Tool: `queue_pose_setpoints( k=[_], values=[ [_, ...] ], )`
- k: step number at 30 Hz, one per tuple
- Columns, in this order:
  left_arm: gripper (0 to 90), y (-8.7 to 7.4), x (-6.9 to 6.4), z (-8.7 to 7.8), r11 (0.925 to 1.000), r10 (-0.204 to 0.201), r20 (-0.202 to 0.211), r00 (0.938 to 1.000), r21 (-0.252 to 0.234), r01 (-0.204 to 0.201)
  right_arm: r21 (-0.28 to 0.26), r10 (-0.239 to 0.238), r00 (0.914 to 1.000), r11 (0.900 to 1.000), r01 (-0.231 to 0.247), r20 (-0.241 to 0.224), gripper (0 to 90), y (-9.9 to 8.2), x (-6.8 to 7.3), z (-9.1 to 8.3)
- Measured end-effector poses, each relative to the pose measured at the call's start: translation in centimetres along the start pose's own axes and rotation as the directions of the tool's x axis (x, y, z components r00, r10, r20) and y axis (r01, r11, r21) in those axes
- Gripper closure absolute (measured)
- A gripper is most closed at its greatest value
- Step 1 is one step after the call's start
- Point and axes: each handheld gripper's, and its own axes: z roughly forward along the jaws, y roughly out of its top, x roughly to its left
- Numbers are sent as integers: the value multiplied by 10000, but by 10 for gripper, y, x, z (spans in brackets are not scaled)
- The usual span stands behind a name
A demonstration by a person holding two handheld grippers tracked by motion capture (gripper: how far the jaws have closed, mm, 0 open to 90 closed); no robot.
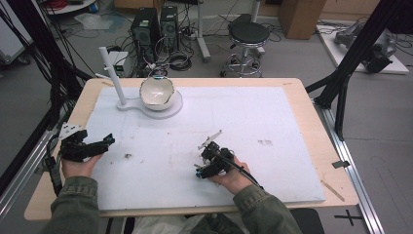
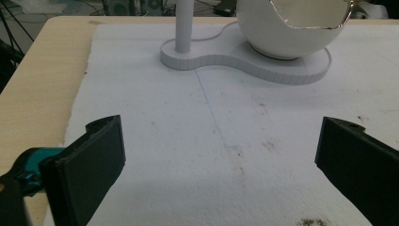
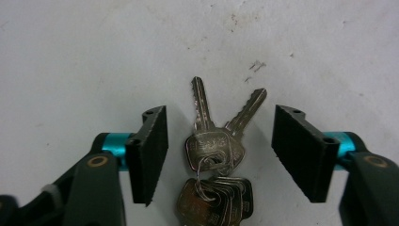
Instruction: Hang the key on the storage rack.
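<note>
- Metal bunch of keys (image 3: 214, 160) lies flat on the white mat (image 1: 272, 161), between the right gripper (image 3: 214, 155)'s wide-open jaws, ungripped.
- Stiff, light, loosely jointed; I'd pinch the stacked heads.
- Left gripper (image 2: 214, 160) gapes empty.

In the right gripper view, the bunch of keys (image 3: 214, 155) is cut off by the bottom edge, so the lower keys on the ring show only their upper parts and their count cannot be told. In the left gripper view, the top edge cuts off the bowl (image 2: 294, 26) and the white post (image 2: 183, 26) beside it. In the high view, the keys are hidden beneath the right claw (image 1: 210, 158), and the small dark speck (image 1: 128, 156) on the desk (image 1: 311, 122) is too small to identify.
</note>
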Motion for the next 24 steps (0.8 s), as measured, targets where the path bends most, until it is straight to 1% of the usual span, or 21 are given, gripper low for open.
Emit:
queue_pose_setpoints(
  k=[1, 3, 4, 5, 7, 8, 10, 11, 12, 13, 14, 15, 17, 18, 24],
  values=[
    [25, 0, 0, 0, 10000, -1, 0, 10000, -4, 1, 34, -50, 9999, 10000, 49, 93, 385, 0, 1, 0],
    [25, 0, 0, 1, 10000, 10, -1, 10000, 23, -10, -21, -155, 9998, 9999, 155, 124, 406, 1, 2, 0],
    [25, 0, 0, 1, 10000, 19, 4, 10000, 56, -19, 17, -67, 9999, 10000, 67, 138, 426, 1, 3, 0],
    [25, 0, 0, 1, 9999, 56, 1, 10000, 92, -56, 38, -124, 9997, 9999, 123, 191, 448, 2, 3, 1],
    [25, 0, 0, 1, 10000, 6, 2, 10000, 29, -6, 182, -198, 9989, 9997, 191, 425, 487, 2, 5, 2],
    [25, 0, 0, 0, 10000, -16, -9, 10000, 37, 16, 198, -189, 9987, 9996, 180, 471, 515, 3, 5, 2],
    [25, 0, 0, 0, 10000, -21, -6, 10000, 39, 21, 274, -72, 9985, 9996, 57, 537, 565, 3, 5, 1],
    [25, 0, 0, 0, 10000, -17, -14, 10000, 34, 17, 242, -106, 9985, 9997, 93, 541, 582, 3, 4, 1],
    [25, 0, 0, 1, 10000, -5, 4, 10000, 32, 5, 215, -43, 9985, 9998, 32, 547, 602, 3, 4, 1],
    [25, 0, 0, 1, 10000, 3, 3, 10000, 31, -3, 214, -69, 9985, 9998, 58, 539, 639, 3, 4, 1],
    [25, 0, 0, 1, 9999, 70, 8, 10000, 90, -70, 216, -34, 9987, 9998, 23, 510, 652, 3, 4, 0],
    [25, 0, -1, 1, 10000, 14, 20, 10000, 53, -14, 240, -51, 9987, 9997, 39, 507, 656, 3, 4, 0],
    [25, 0, -1, 1, 10000, 41, 19, 10000, 57, -41, 209, -130, 9990, 9997, 121, 435, 662, 3, 3, 0],
    [25, 0, -1, 1, 10000, 40, 21, 10000, 58, -40, 229, -64, 9990, 9997, 54, 432, 664, 3, 3, 0],
    [25, 0, -1, 1, 10000, 38, 21, 10000, 64, -38, 203, -107, 9993, 9997, 99, 372, 671, 3, 3, 0]
  ],
)
